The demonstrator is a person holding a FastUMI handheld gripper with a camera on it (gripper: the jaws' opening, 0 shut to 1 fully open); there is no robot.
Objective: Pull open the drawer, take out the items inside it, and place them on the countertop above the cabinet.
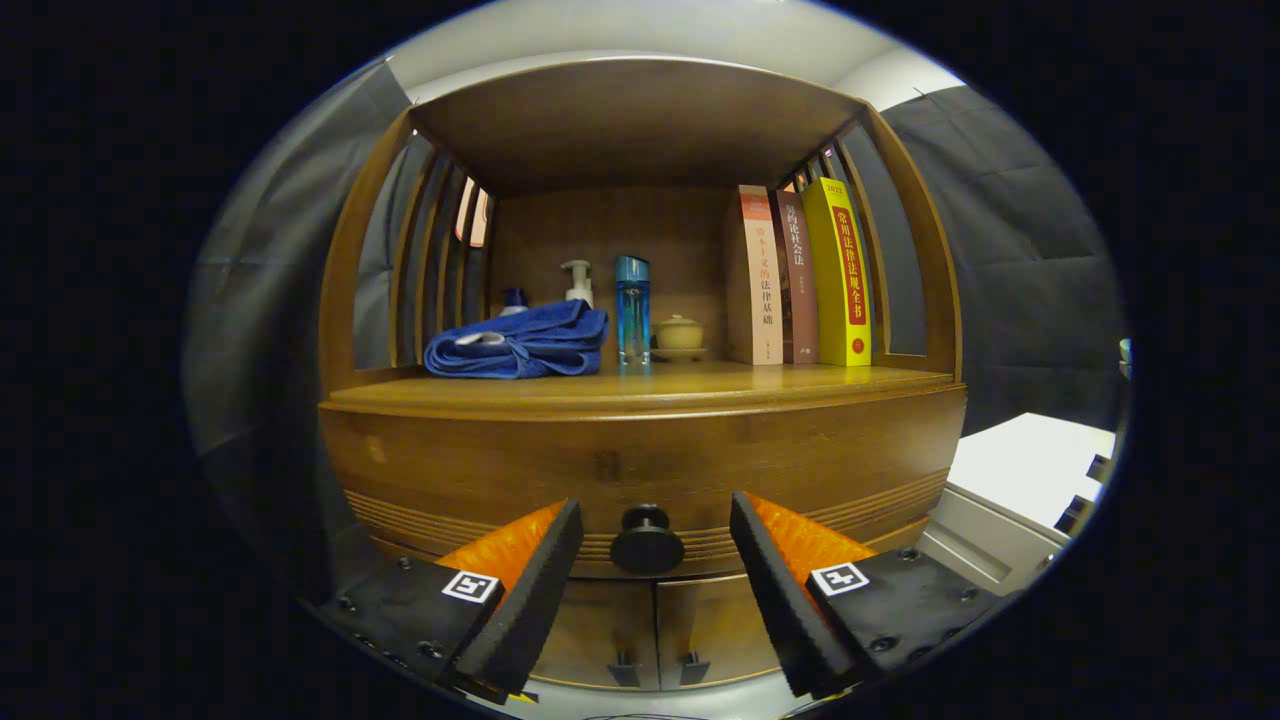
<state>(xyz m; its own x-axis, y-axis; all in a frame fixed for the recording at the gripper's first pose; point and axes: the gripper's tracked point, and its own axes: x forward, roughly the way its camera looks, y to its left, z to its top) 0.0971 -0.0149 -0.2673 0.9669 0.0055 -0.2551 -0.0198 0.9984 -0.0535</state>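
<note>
- With your gripper held spread, its jaws stand wide on either side of the round dark knob, touching nothing.
- That knob sits on the closed drawer, a smooth brown wooden front with grooved lines along its lower edge.
- Above it, the bench carries a folded blue towel, a clear blue bottle and upright books.

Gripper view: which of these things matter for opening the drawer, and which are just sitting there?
Job:
claw, open, straddling the knob
round black drawer knob
brown wooden drawer front
wooden countertop

Lying about:
folded blue towel
white pump bottle
clear blue bottle
small lidded pot
three upright books
</note>
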